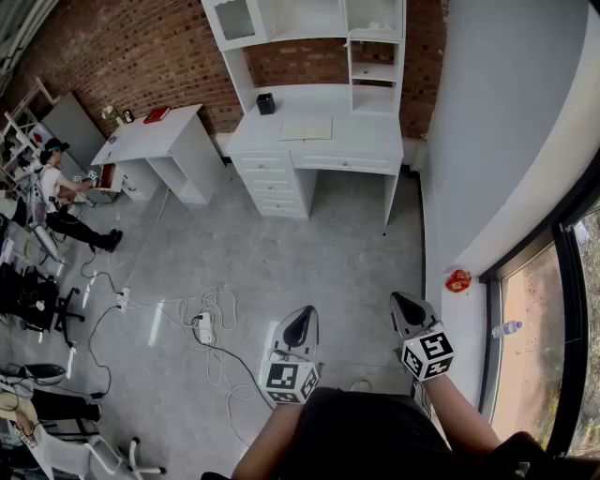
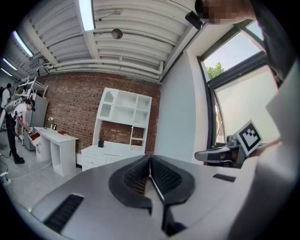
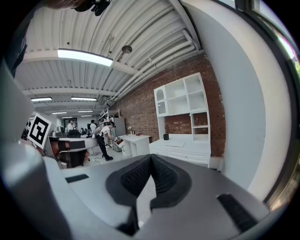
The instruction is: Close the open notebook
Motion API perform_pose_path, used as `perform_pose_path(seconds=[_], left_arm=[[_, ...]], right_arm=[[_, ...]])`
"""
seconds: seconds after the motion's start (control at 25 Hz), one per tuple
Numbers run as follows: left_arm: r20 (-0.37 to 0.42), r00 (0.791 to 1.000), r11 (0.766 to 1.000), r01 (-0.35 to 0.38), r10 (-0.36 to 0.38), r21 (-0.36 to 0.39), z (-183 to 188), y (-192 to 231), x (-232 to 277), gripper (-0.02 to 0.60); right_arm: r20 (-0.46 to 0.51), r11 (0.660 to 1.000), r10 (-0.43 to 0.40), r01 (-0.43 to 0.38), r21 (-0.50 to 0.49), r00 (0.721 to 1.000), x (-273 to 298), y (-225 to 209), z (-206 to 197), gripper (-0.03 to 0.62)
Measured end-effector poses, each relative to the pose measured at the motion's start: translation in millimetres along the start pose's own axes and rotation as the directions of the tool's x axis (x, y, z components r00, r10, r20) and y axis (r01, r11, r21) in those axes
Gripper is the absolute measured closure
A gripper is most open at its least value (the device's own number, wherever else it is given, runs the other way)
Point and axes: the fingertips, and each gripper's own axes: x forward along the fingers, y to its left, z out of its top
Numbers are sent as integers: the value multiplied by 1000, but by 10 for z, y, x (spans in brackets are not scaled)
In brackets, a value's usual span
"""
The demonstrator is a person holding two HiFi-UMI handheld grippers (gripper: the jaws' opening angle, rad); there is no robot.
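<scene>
At the upper centre of the head view, the open notebook (image 1: 306, 128) lies flat on the white desk (image 1: 361, 142), well apart from both tools. The left gripper (image 1: 300, 326) and right gripper (image 1: 407, 309), low in the frame, have their jaws pressed together on nothing. The step in hand seems to be the approach; the next move calls for walking closer. No writing is readable.

This looks like a lab or workshop fitted out as a mock study. A bare brick wall (image 1: 122, 56) backs a white hutch desk (image 1: 366, 141) and a smaller white desk (image 1: 150, 141). A power strip (image 1: 204, 328) and cables trail over the grey floor (image 1: 309, 253). Strip lights (image 2: 86, 14) hang overhead, and a person (image 1: 56, 192) is working nearby.
</scene>
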Motion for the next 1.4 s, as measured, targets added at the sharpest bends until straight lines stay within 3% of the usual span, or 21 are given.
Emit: perform_pose_path(seconds=[0.2, 0.4, 0.56, 0.6, 0.64, 0.68, 0.76, 0.84, 0.92, 1.2, 1.4], left_arm=[[5, 1000, 1000, -3, 3, 2, -50, -37, -35, 574], [-31, 999, 999, 30, -31, -46, -187, -47, -96, 574], [-22, 999, 999, 23, -24, -44, -202, -25, -208, 572], [-21, 1000, 999, 18, -19, -41, -207, -19, -230, 570], [-22, 1000, 999, 18, -18, -40, -220, -19, -246, 542], [-24, 999, 999, 25, -26, -43, -240, -27, -258, 471], [-30, 998, 998, 45, -46, -54, -287, -45, -272, 433], [-41, 998, 998, 36, -39, -57, -337, -35, -285, 336], [-51, 999, 998, 7, -10, -58, -388, 2, -298, 280], [-68, 996, 997, -65, 62, -42, -538, 64, -302, 265], [-98, 990, 992, -108, 101, -73, -649, 164, -291, 265]], right_arm=[[32, 1000, -5, 5, -8, 999, -65, 8, 19, 595], [14, 999, 54, -54, 7, 998, -100, 95, -76, 595], [47, 998, 58, -60, 30, 997, -160, 117, -63, 595], [45, 997, 61, -63, 36, 997, -163, 117, -72, 563], [37, 997, 62, -63, 37, 997, -161, 113, -96, 497], [25, 998, 57, -58, 32, 998, -159, 105, -128, 447], [6, 999, 41, -41, 16, 999, -161, 87, -190, 386], [-7, 1000, 22, -22, 9, 1000, -180, 67, -238, 322], [-14, 1000, 0, 0, 4, 1000, -211, 23, -284, 275], [-38, 999, 15, -13, 51, 999, -200, -170, -489, 270], [-58, 996, 32, -27, 83, 998, -99, -209, -590, 270]])
